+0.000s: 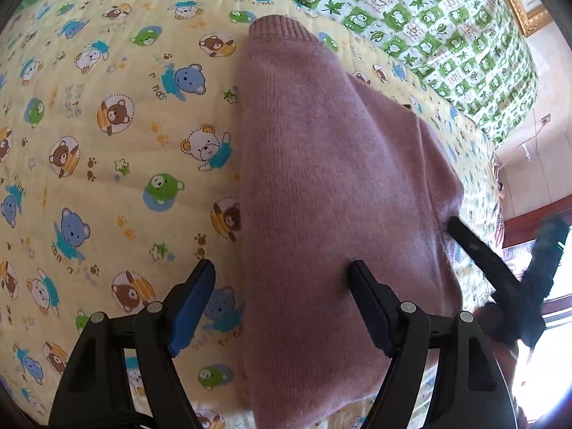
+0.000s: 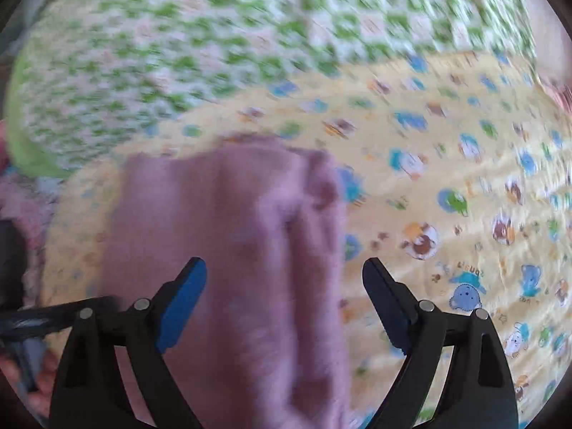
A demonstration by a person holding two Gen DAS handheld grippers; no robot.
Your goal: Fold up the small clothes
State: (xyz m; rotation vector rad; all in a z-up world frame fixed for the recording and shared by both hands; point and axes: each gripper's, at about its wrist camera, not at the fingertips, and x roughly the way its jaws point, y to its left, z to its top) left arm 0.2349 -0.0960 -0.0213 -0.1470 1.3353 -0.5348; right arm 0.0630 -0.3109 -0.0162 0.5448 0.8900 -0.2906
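The left gripper [image 1: 282,271] is wide open and holds nothing. One of its fingers [image 1: 368,304] sits over the pink sweater [image 1: 336,193], and the other finger is over the yellow bear blanket [image 1: 107,150] just beside the sweater's edge. The right gripper [image 2: 284,271] is wide open too, with nothing pinched in it. Its picture is blurry.

The sweater lies flat on the blanket, right under both grippers. It is folded into a long, narrow shape. Its long side runs away from the grippers, toward the ribbed cuff [image 1: 279,28] at the far end. The left gripper stands over its left edge and the right gripper over its right edge. Both look about as near to it.

I think the next fold brings the far end toward the near end. Beyond the blanket lies a green leaf quilt [image 1: 422,14].
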